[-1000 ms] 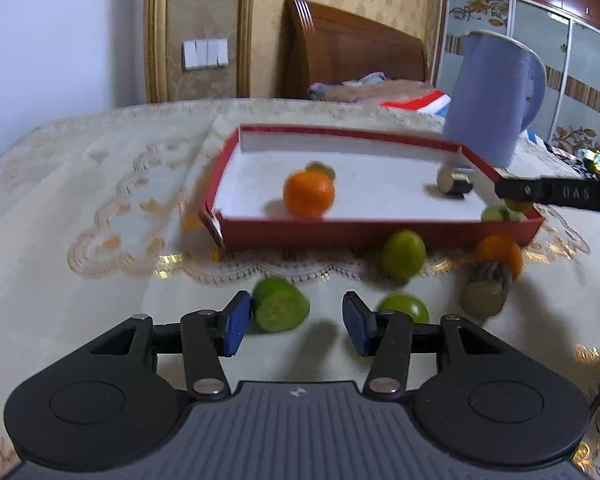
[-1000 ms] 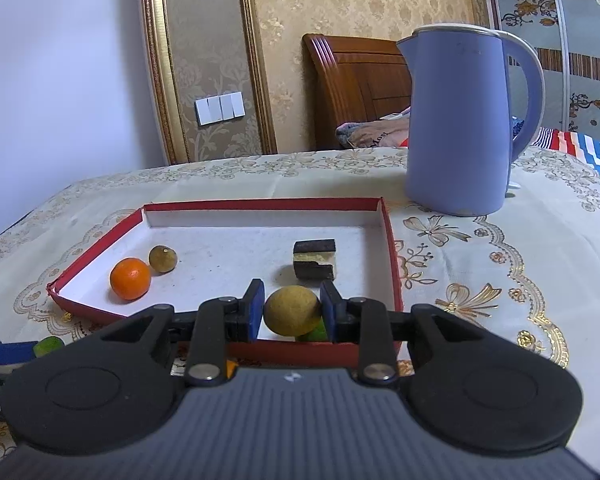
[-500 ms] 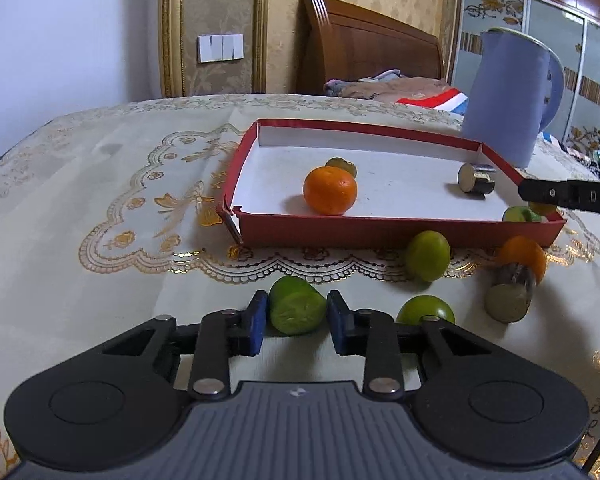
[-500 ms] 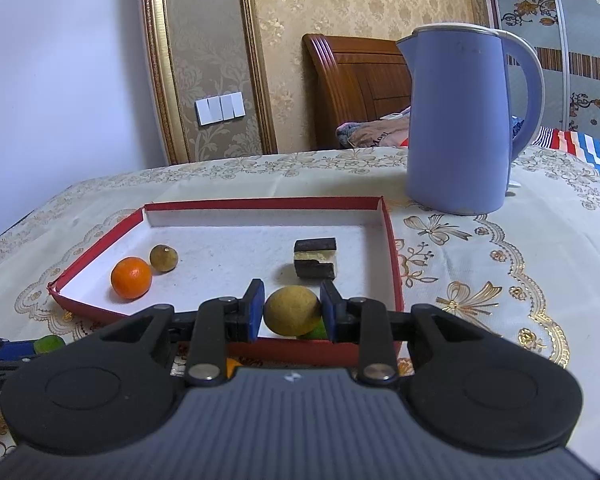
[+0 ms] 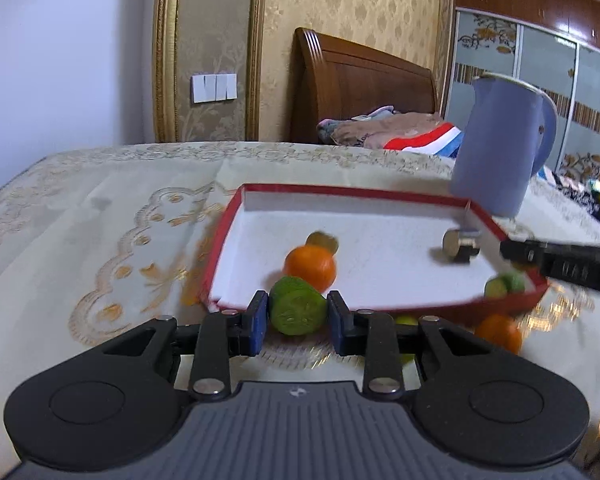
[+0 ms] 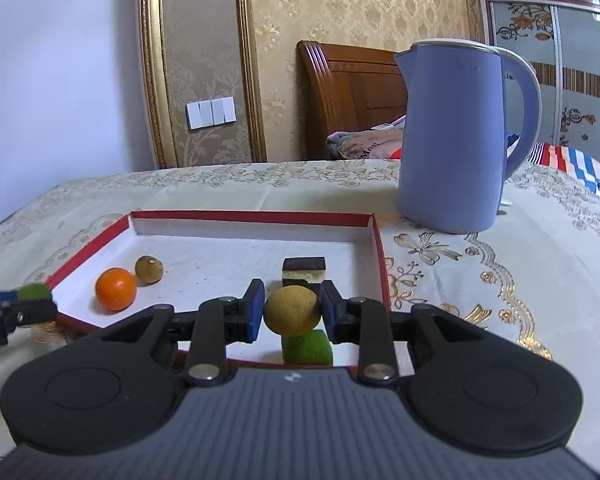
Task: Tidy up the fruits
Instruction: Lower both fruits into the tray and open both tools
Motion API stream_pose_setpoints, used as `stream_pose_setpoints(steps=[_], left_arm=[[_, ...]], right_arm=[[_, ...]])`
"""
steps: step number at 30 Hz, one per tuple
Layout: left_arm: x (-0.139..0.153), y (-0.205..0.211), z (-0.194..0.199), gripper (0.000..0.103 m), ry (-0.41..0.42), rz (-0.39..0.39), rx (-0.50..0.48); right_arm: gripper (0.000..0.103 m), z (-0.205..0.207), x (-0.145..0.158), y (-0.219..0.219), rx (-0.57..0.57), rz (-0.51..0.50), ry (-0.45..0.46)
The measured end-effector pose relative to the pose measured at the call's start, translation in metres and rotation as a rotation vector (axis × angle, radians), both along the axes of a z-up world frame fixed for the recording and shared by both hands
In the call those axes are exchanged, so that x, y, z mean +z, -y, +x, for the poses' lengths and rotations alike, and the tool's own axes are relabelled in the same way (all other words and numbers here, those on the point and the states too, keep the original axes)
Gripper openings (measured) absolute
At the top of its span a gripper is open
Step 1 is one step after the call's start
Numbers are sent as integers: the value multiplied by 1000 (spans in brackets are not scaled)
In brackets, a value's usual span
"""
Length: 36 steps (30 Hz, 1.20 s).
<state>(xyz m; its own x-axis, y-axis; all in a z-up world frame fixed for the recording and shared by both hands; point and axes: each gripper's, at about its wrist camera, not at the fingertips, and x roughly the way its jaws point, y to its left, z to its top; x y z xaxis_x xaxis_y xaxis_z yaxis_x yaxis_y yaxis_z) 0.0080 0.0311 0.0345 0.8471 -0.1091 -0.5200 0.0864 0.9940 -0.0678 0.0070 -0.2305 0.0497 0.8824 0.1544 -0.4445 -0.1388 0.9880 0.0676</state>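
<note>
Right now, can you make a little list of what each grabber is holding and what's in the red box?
left gripper: shut on green fruit
right gripper: shut on yellow fruit
red tray: orange, small brown fruit, dark block, green piece
outside the tray: another orange
behind the tray: blue kettle
surface: patterned tablecloth

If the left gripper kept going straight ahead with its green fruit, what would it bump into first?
Probably the orange in the red tray, straight ahead of the left gripper and its green fruit; depth is unclear.
</note>
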Motion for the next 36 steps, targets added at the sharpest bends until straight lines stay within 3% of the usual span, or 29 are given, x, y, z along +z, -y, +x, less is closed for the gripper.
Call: stream_pose_setpoints(steps=[5, 14, 19, 26, 29, 30, 32, 34, 36], left_arm=[[-5, 17, 27, 31, -33, 9, -37], [-18, 32, 63, 31, -47, 89, 3], [-17, 39, 77, 31, -4, 124, 32], [-18, 46, 89, 30, 47, 152, 63], [-18, 47, 91, 37, 55, 154, 76], [-18, 46, 90, 44, 61, 160, 86], [-18, 45, 88, 50, 66, 163, 98], [-16, 42, 85, 50, 72, 140, 99], [-13, 38, 82, 51, 88, 123, 102]], right_arm=[[28, 17, -3, -1, -15, -29, -23], [28, 53, -16, -3, -33, -49, -118], [28, 74, -26, -1, -56, -47, -174], [28, 92, -27, -2, -79, -55, -171], [29, 93, -26, 0, -78, -44, -167], [32, 92, -25, 0, -74, -36, -162], [55, 87, -20, 1, -69, -27, -140], [68, 81, -15, 0, -75, -28, -101], [69, 74, -12, 0, -67, -28, -74]])
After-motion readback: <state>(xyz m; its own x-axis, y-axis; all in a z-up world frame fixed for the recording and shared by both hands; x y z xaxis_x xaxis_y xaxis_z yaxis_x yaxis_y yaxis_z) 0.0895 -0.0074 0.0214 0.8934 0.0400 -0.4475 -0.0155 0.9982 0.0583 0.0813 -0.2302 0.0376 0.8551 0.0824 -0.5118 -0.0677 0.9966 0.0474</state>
